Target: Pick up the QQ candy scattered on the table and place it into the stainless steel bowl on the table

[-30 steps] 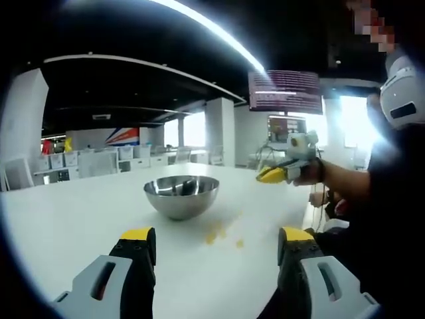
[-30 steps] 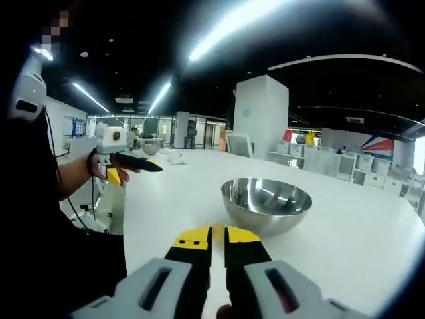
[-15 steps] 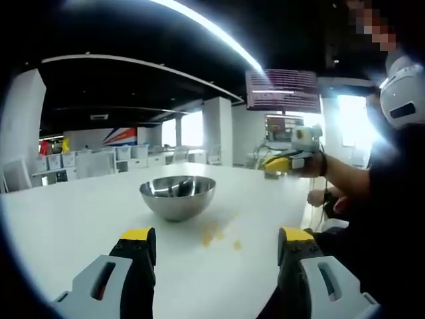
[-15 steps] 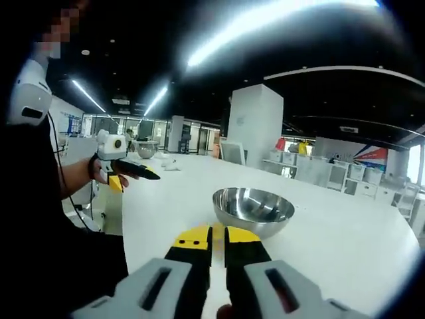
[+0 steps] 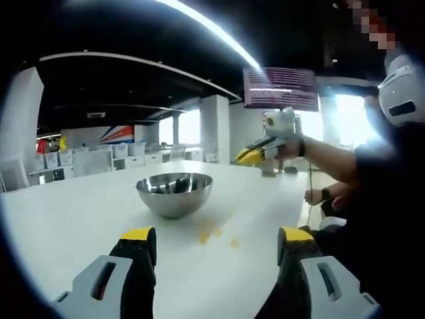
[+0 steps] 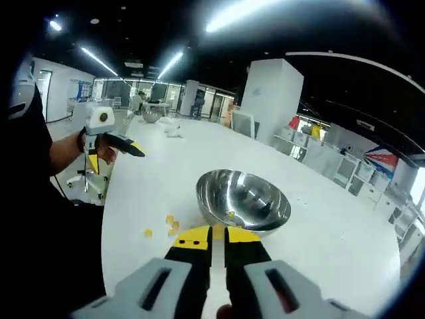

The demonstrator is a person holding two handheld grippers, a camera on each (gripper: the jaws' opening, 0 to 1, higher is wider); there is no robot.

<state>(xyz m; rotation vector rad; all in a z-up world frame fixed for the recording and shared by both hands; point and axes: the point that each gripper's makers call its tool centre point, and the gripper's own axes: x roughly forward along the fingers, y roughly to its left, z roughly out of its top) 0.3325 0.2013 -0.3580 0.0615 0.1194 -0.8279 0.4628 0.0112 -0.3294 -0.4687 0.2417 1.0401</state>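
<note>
White tabletop (image 6: 372, 239) runs out across an open office, and the stainless steel bowl (image 6: 243, 200) stands upright on it, mouth up, with one yellow piece already lying inside. Round as it is, the bowl has no long axis to line up with, so any side serves as your approach. The QQ candy (image 6: 170, 225) lies scattered on the table just beside the bowl, on the side nearest you; the pieces are too small to tell their shape or which way they point. Your right gripper (image 6: 218, 235) hangs above the near rim of the bowl with its jaws nearly together, and whether a candy sits between the tips you cannot tell. Your left gripper (image 5: 216, 240) is spread wide and empty, low over the table on the near side of the candy. The likely trouble is a release short of the rim, dropping a piece back onto the table, or a jaw knocking the light bowl and sliding it. Small smooth pieces may also squirt out if you pinch off-centre.
</note>
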